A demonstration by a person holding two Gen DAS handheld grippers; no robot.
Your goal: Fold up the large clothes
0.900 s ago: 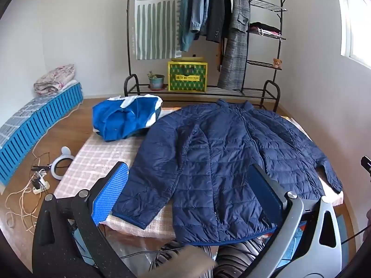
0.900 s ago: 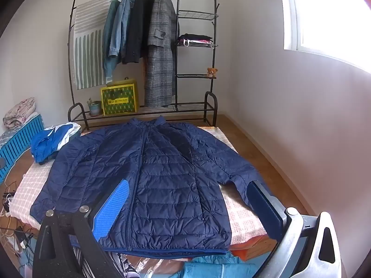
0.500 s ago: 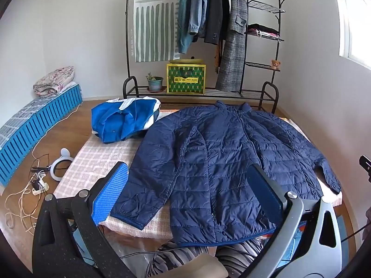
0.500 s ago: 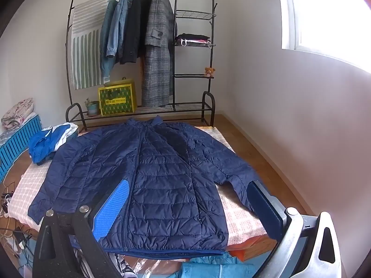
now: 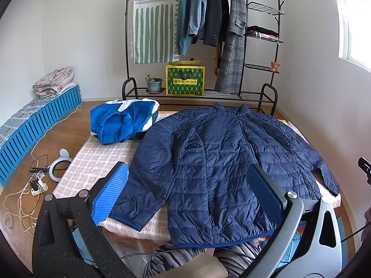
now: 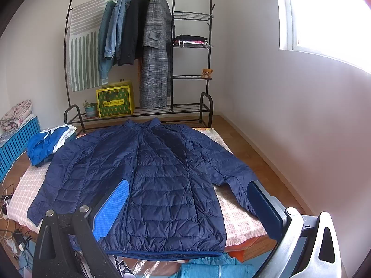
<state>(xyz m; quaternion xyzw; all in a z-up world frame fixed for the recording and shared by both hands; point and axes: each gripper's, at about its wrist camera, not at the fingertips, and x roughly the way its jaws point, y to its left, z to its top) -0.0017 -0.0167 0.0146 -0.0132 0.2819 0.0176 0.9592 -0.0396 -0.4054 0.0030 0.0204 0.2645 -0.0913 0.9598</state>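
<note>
A navy quilted puffer jacket [image 5: 215,162] lies flat and front up on a low table with a pink checked cover [image 5: 97,162], sleeves spread to both sides, collar at the far end. It also shows in the right wrist view [image 6: 157,173]. My left gripper [image 5: 187,192] is open and empty, held above the jacket's near hem and left sleeve. My right gripper [image 6: 187,206] is open and empty, held above the near hem and right sleeve. Neither touches the cloth.
A folded blue and white jacket [image 5: 123,120] sits at the table's far left corner. A black clothes rack [image 5: 199,34] with hanging coats and a yellow-green box [image 5: 185,81] stands behind. Cables and a power strip [image 5: 37,185] lie on the floor at left. Teal cloth [image 6: 215,268] lies below the near edge.
Both grippers have pulled back and risen slightly, so the jacket sits a bit farther off in both views. The jacket has not moved. Both grippers stay open.
</note>
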